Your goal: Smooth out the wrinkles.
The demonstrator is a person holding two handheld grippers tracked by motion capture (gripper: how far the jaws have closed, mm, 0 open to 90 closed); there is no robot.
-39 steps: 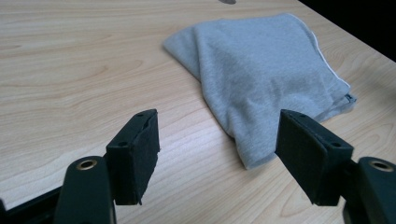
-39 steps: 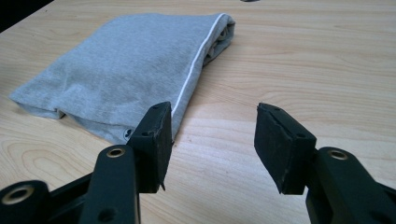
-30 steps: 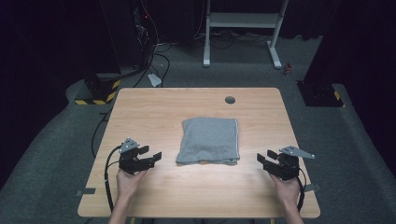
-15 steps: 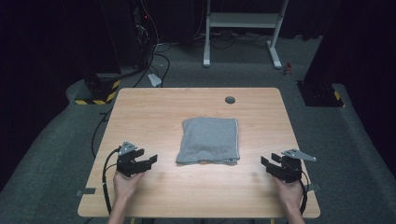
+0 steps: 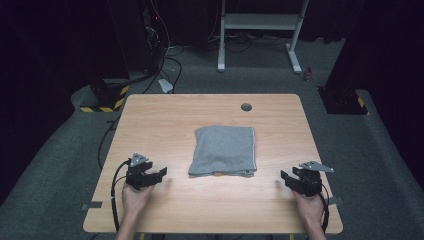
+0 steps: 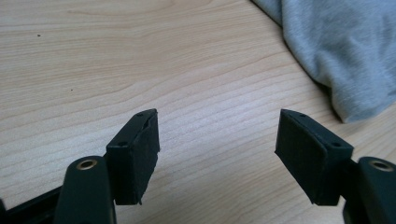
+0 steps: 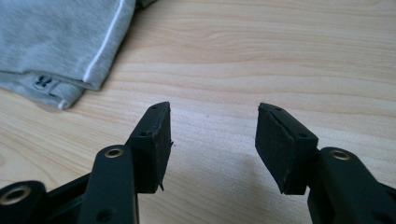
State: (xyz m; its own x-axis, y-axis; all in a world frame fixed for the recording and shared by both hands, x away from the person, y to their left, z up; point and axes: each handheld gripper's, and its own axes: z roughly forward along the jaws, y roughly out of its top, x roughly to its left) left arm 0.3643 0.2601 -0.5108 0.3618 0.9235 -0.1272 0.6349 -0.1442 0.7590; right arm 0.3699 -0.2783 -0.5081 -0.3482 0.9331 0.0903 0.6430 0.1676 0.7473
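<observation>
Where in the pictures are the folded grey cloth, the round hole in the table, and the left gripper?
folded grey cloth (image 5: pixel 223 150), high view, middle of its top face.
round hole (image 5: pixel 246 107), high view, centre of the dark opening.
left gripper (image 5: pixel 159 173), high view, midway between its open jaws.

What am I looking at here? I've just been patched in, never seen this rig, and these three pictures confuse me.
No robot arm is involved: a person stands at a wooden table and holds a two-jaw tool in each hand. The wide picture comes from a fixed camera overhead; it shows the left gripper and the right gripper near the table's front edge. The other two pictures come from cameras riding on those tools, each looking out between its own two black jaws. A folded grey cloth lies mid-table, between the two tools. Both sets of jaws stand apart over bare wood and hold nothing. In the right gripper view, the cloth's edge shows a white stripe.
</observation>
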